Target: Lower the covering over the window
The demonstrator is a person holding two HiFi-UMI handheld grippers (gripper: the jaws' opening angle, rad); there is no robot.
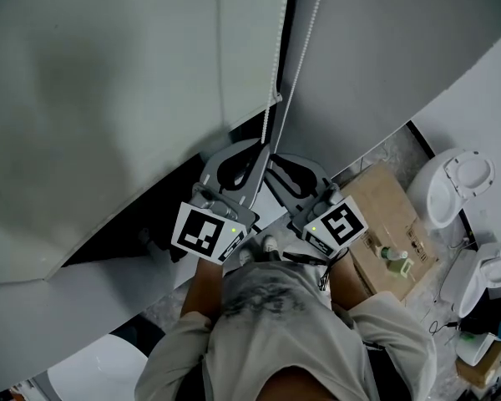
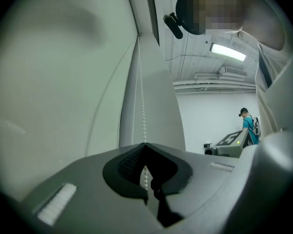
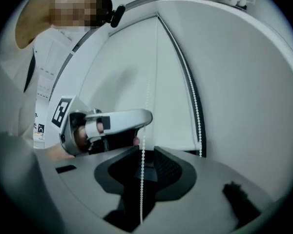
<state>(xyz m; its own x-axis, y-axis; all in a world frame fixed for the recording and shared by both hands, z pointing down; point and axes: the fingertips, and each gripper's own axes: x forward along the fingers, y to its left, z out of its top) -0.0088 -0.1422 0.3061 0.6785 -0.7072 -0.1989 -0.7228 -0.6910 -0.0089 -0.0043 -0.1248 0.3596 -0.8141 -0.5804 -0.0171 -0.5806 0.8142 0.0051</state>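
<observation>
So we're looking at a white-walled room with a speckled floor (image 1: 386, 152), and a cardboard box (image 1: 391, 222) is sitting on it off to the right. The window covering is a white roller blind (image 1: 108, 98) that's taking up most of the left side of the head view, with a dark strip showing along its lower edge. Its bead chain (image 1: 275, 73) is hanging just beside the blind's right edge, in two strands.

The left gripper (image 1: 263, 146) is reaching up to the chain, and the left gripper view shows its fingers (image 2: 129, 152) pressing together at the tips with the bead chain (image 2: 142, 106) pinched right between them. So that one's clamping the chain.

The right gripper (image 1: 275, 163) is sitting just beside and slightly below the left one. In its own view the fingers (image 3: 168, 162) are standing only narrowly apart, and a strand of the chain (image 3: 145, 121) is running down through that gap; it isn't looking clamped. The other strand (image 3: 195, 106) is hanging off to the right, clear of the fingers. The left gripper (image 3: 147, 117) is showing there too, gripping the same strand a bit higher up.

A person in a blue top (image 2: 247, 126) is standing way in the background.
</observation>
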